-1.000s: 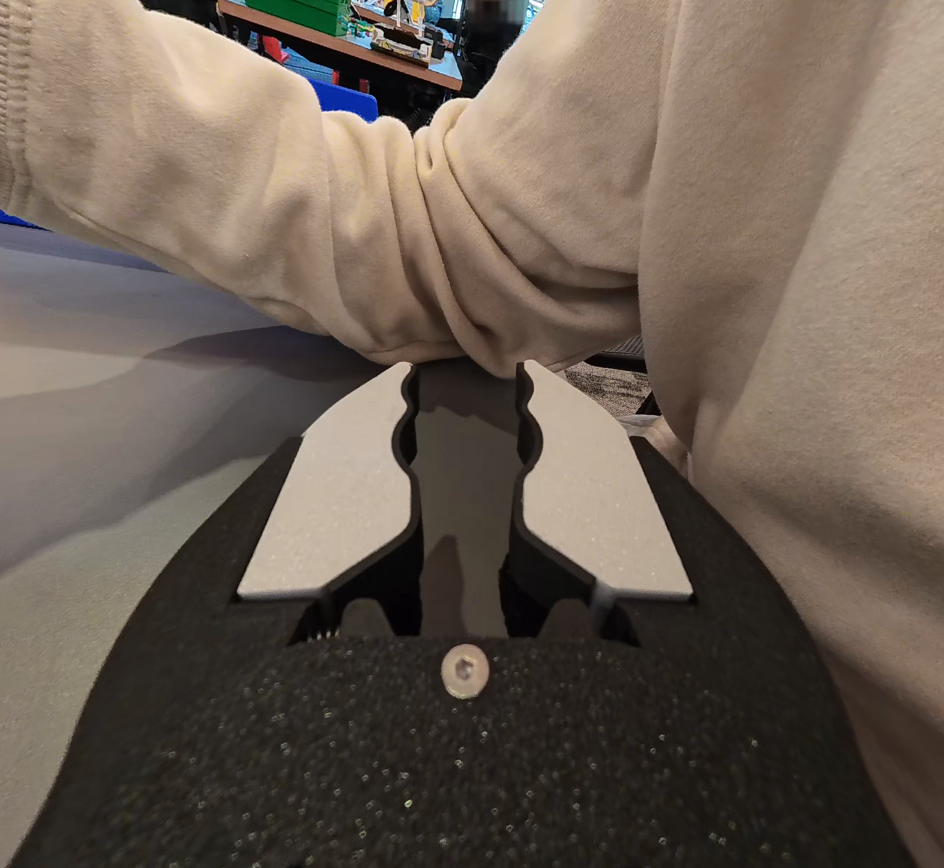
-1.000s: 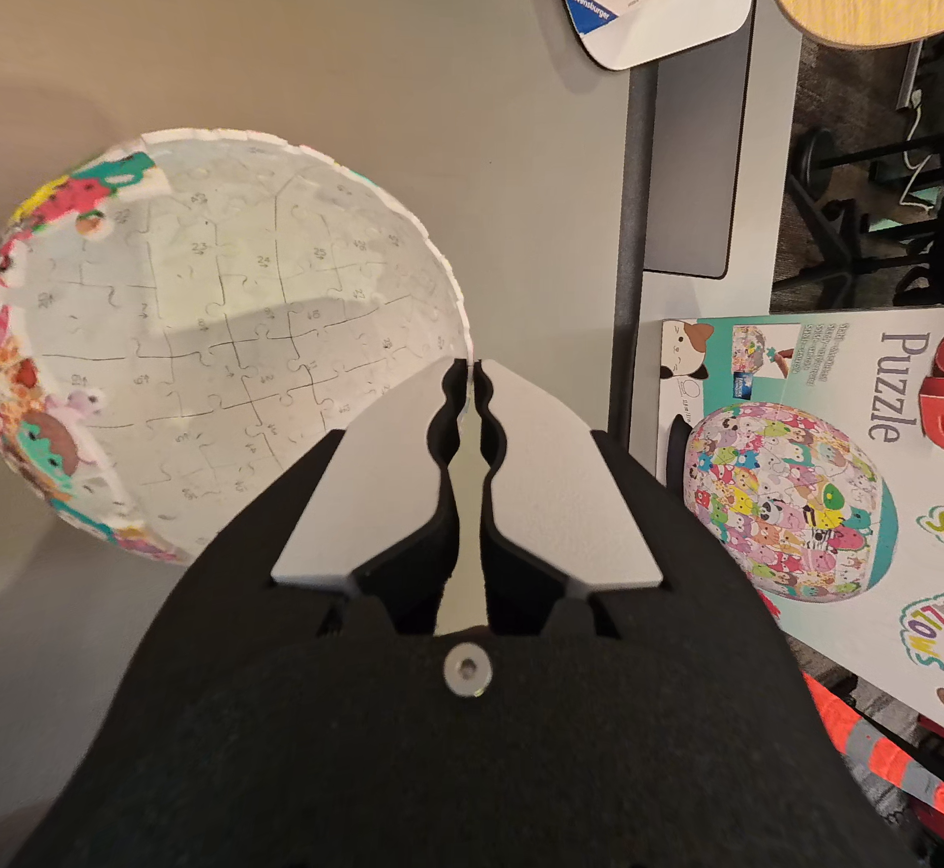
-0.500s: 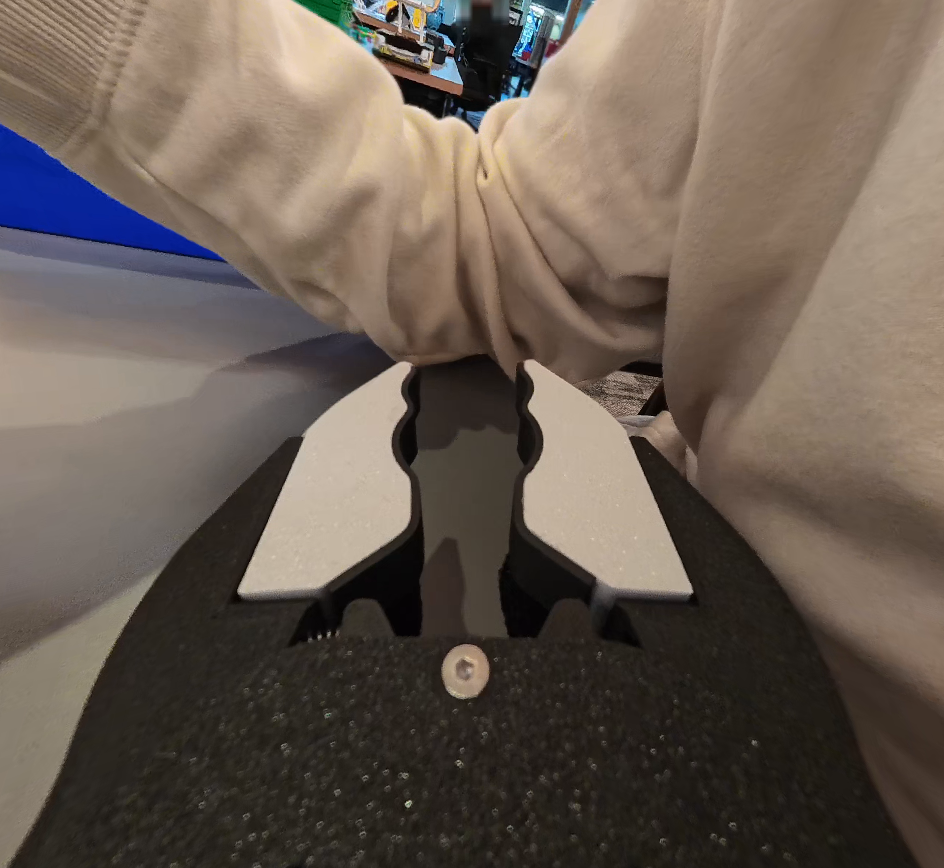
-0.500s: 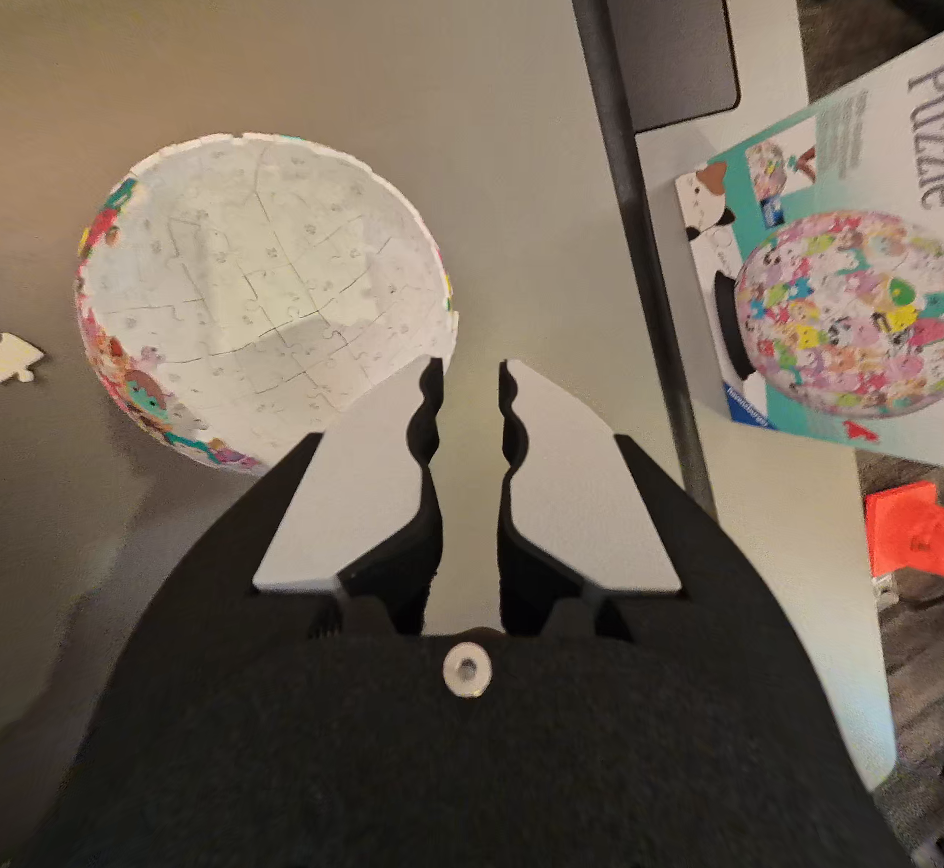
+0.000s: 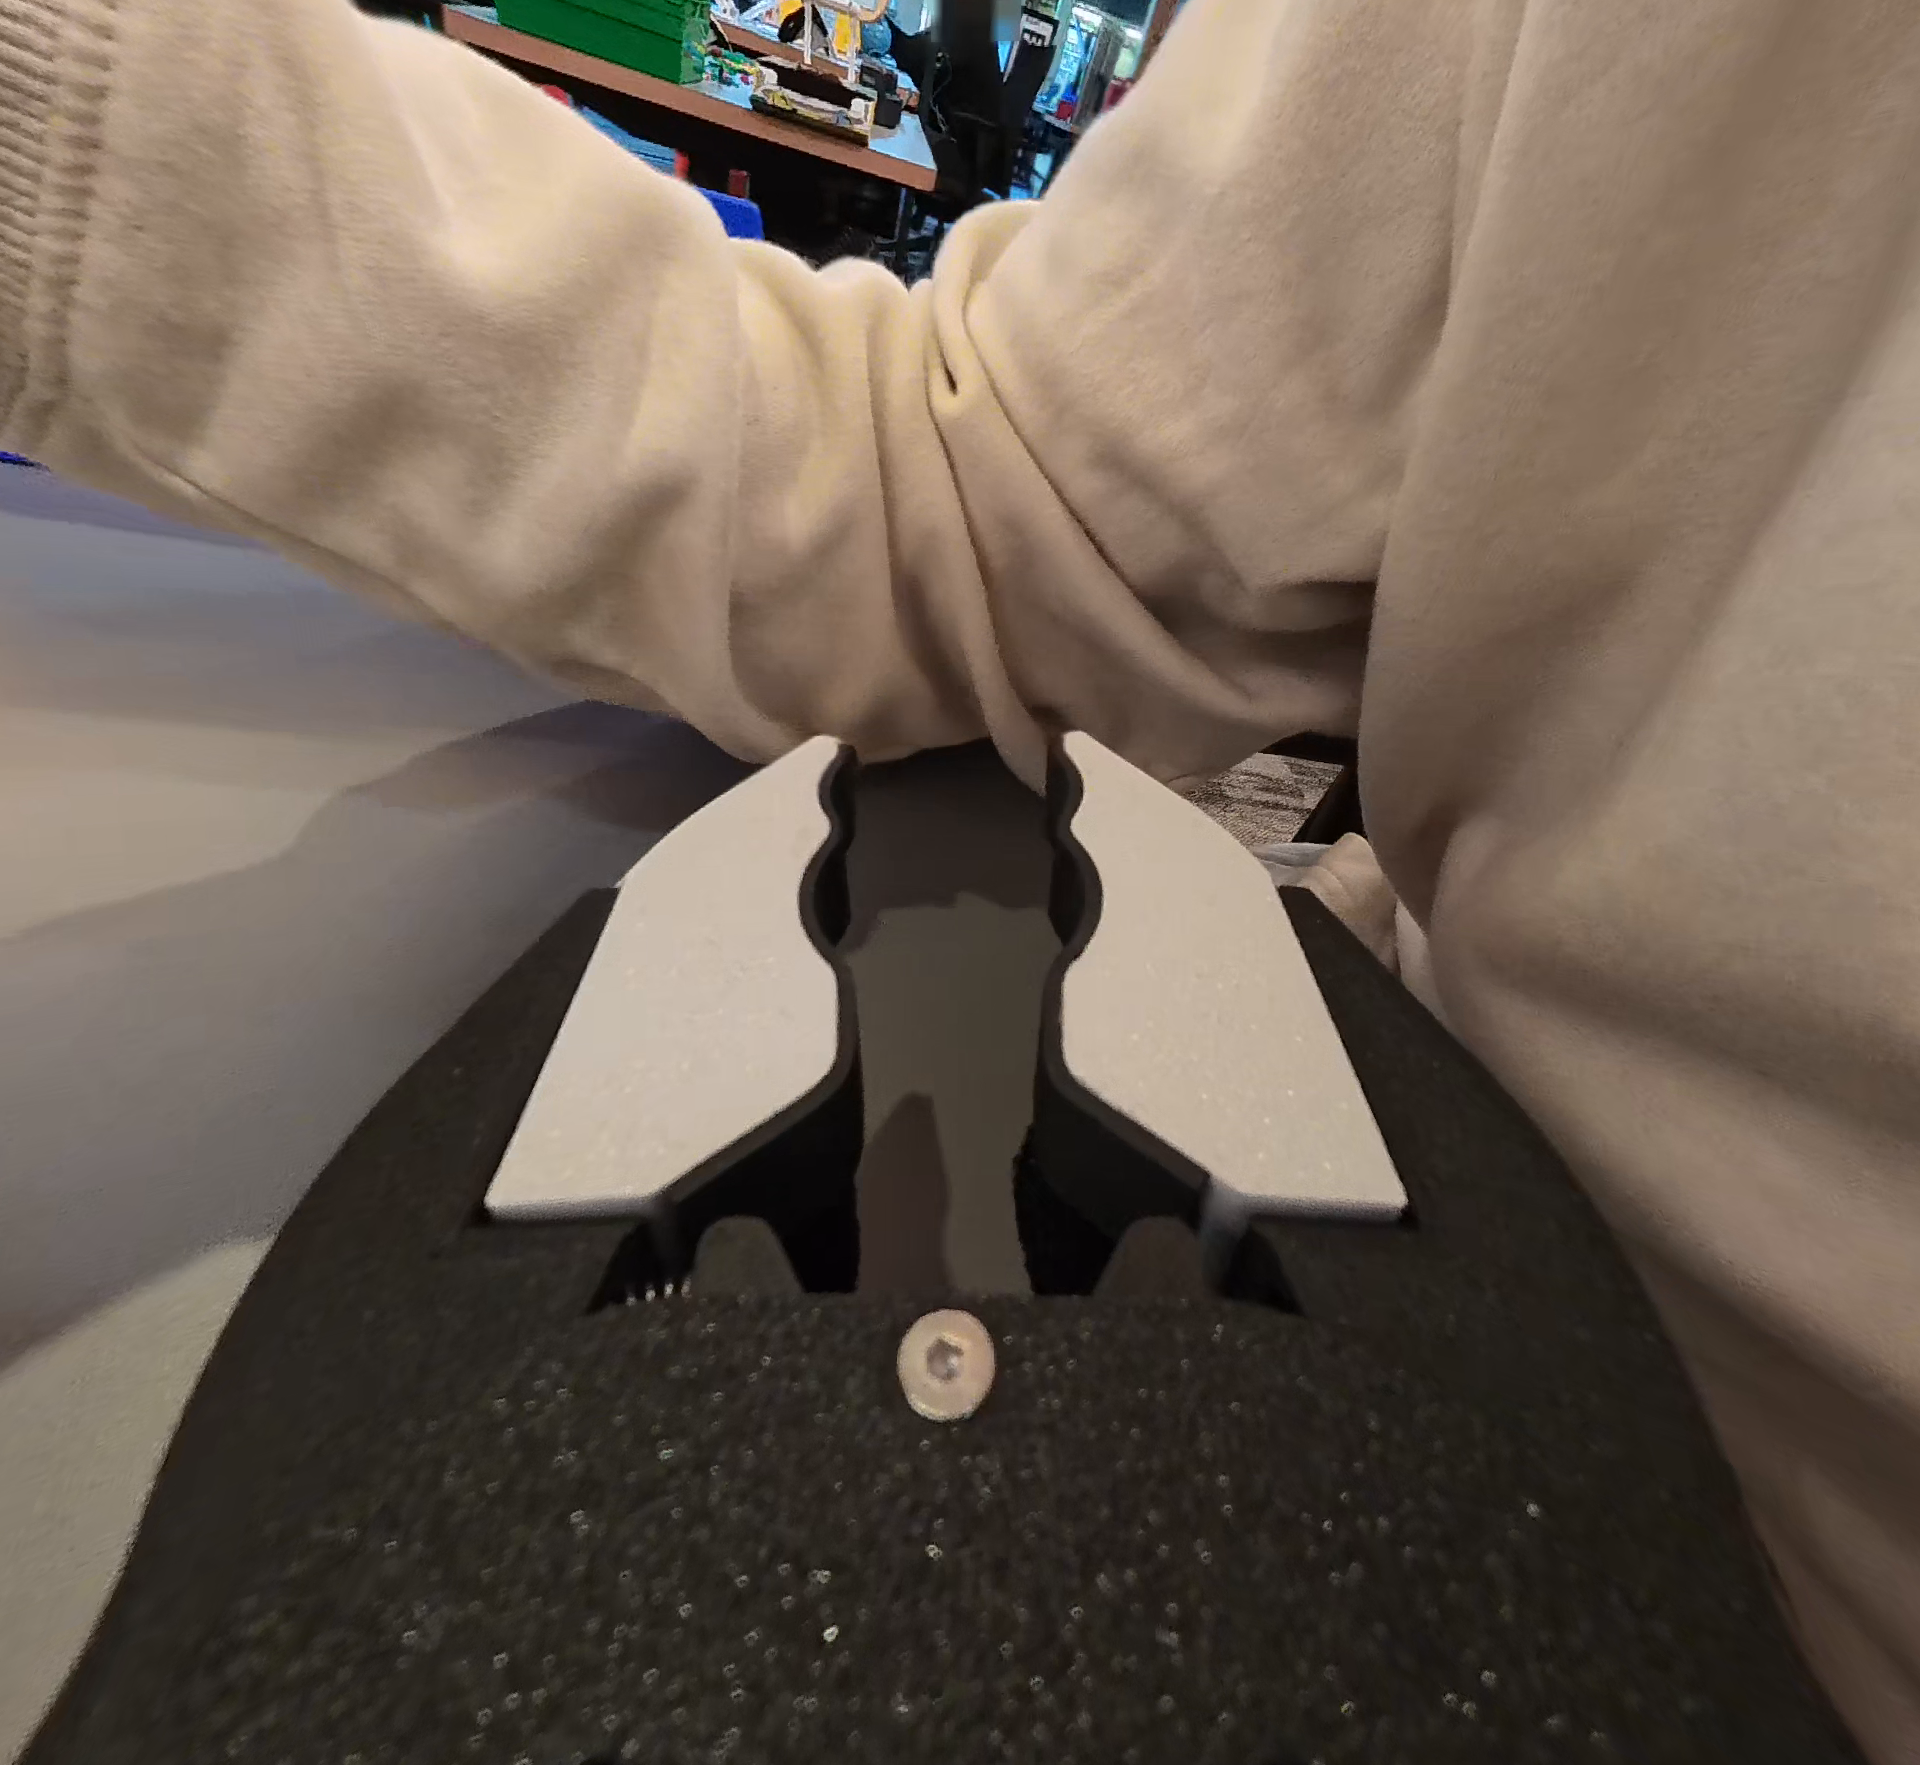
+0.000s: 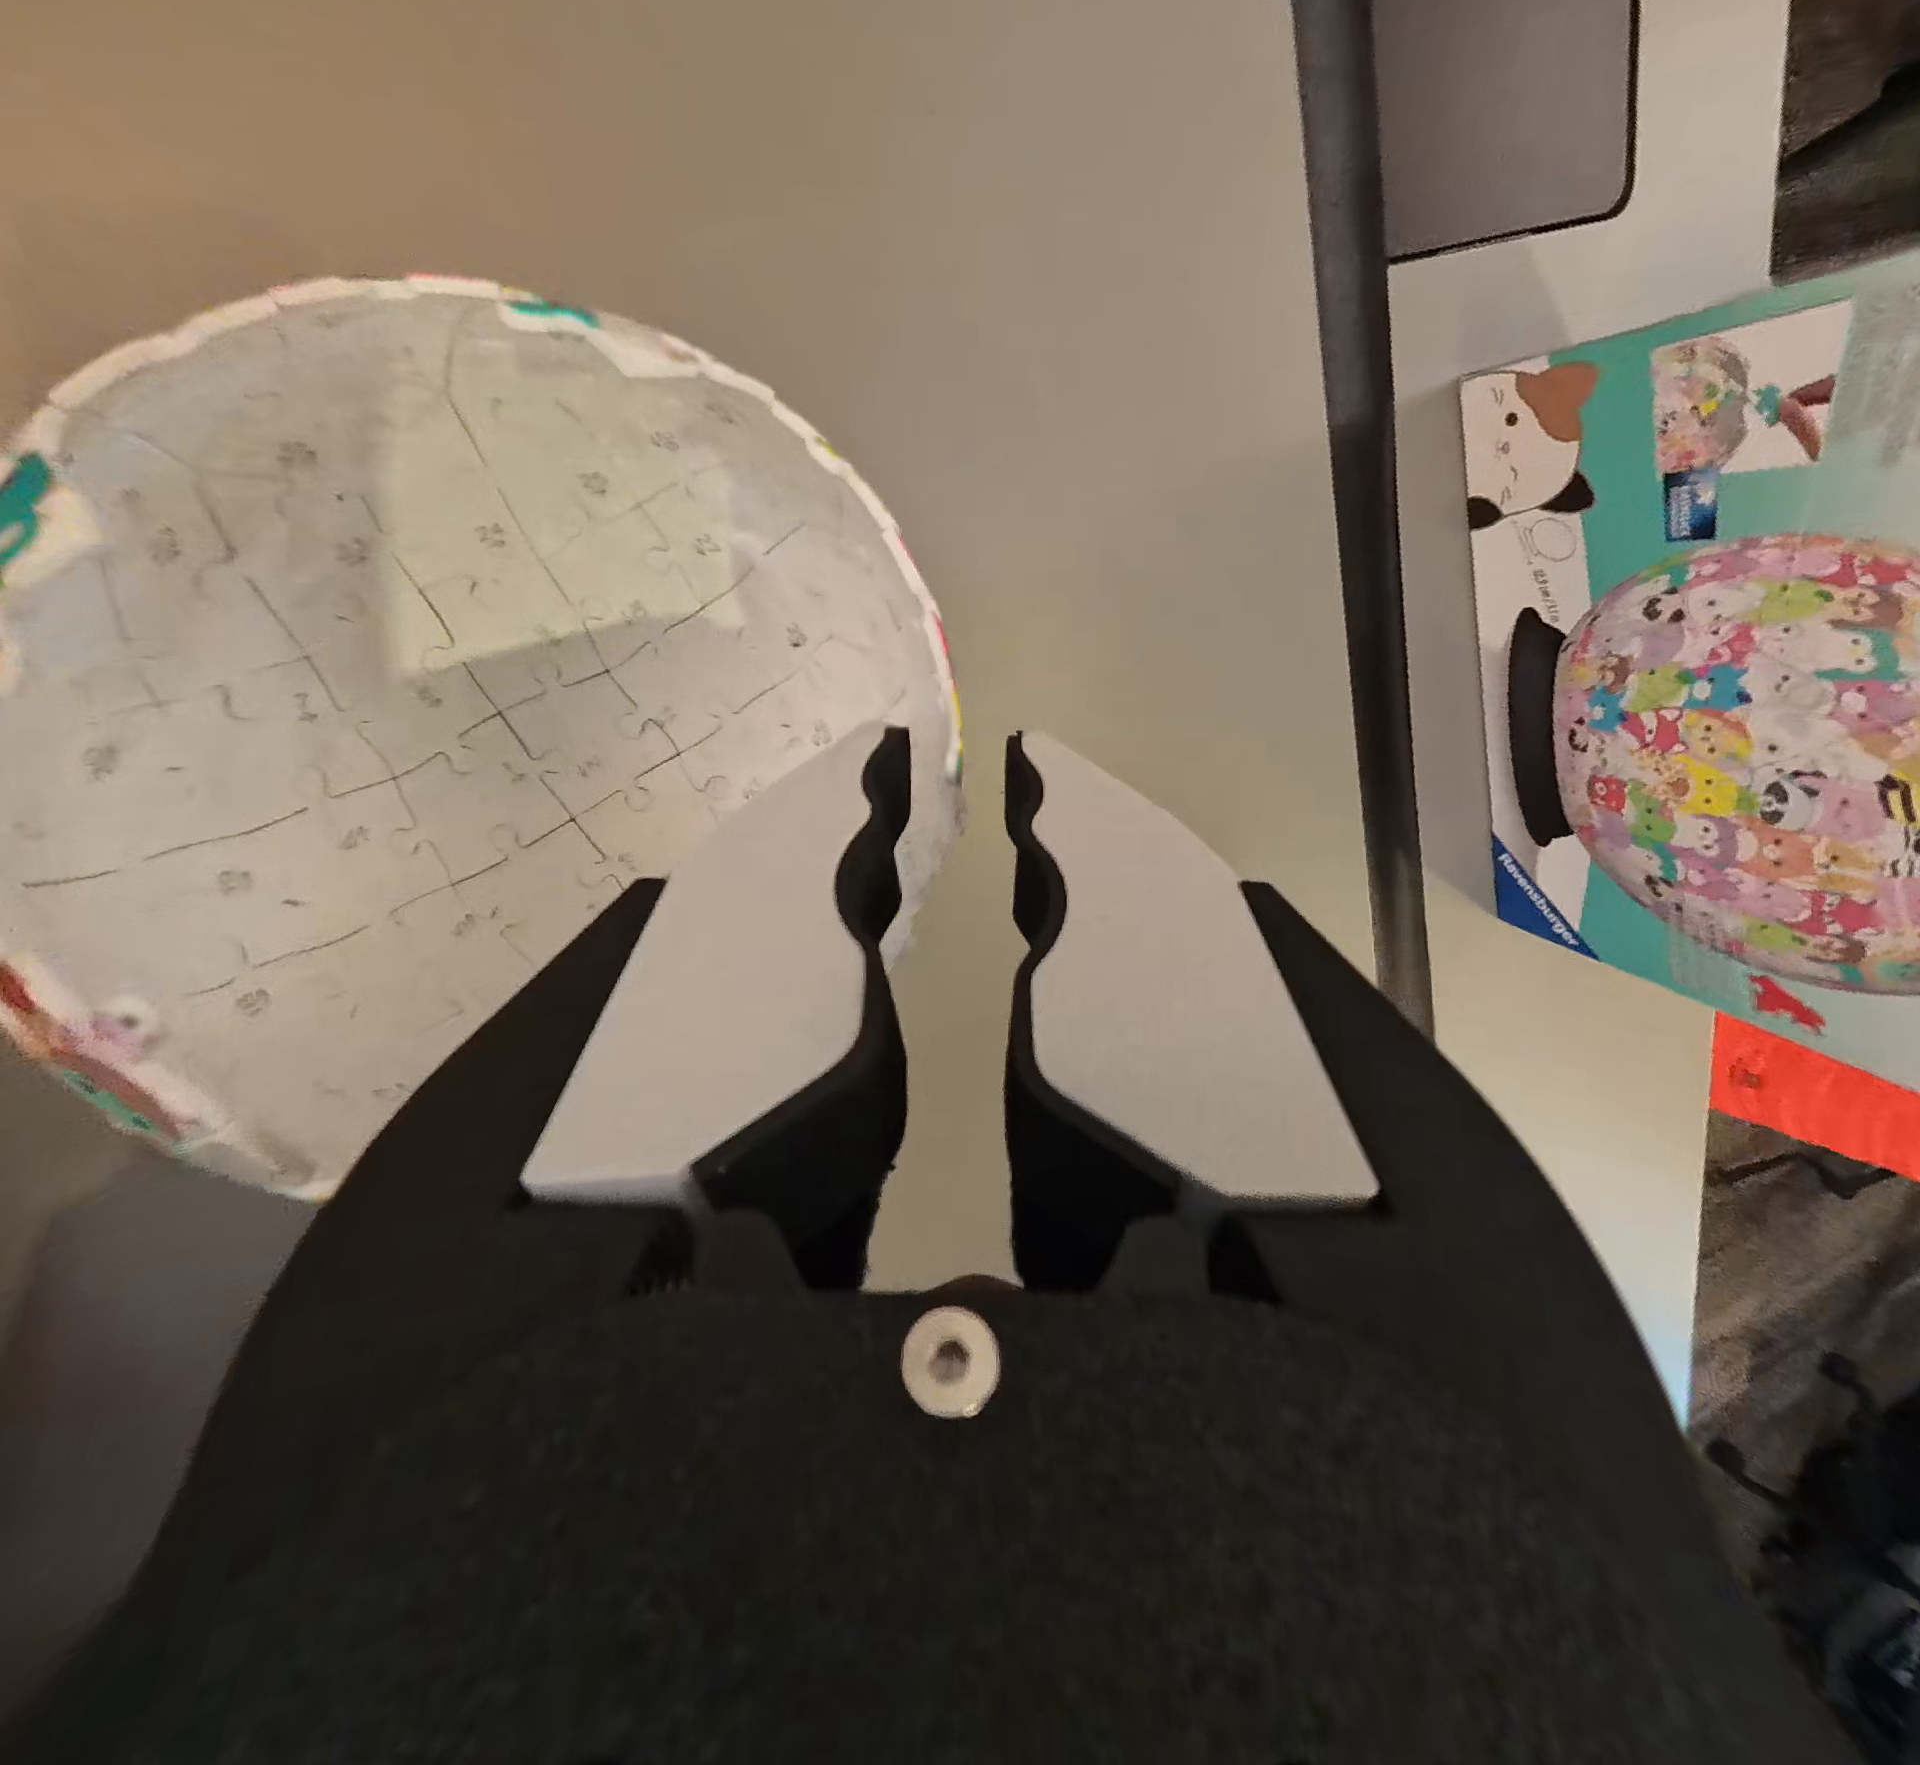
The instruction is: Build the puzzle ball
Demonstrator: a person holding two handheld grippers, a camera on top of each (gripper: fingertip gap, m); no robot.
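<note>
My right gripper (image 6: 956,749) is spread and empty; its left fingertip overlaps the rim of the half-built puzzle ball (image 6: 436,707), which lies on the table (image 6: 831,157) at ten o'clock. Puzzle box (image 6: 1704,666) at three o'clock. My left gripper (image 5: 948,765) is spread, empty, tips just below a cream sleeve (image 5: 779,468) at twelve o'clock.

Left gripper (image 5: 948,765) parted and empty, over grey table (image 5: 208,863), cream sleeve (image 5: 727,427) just ahead
</note>
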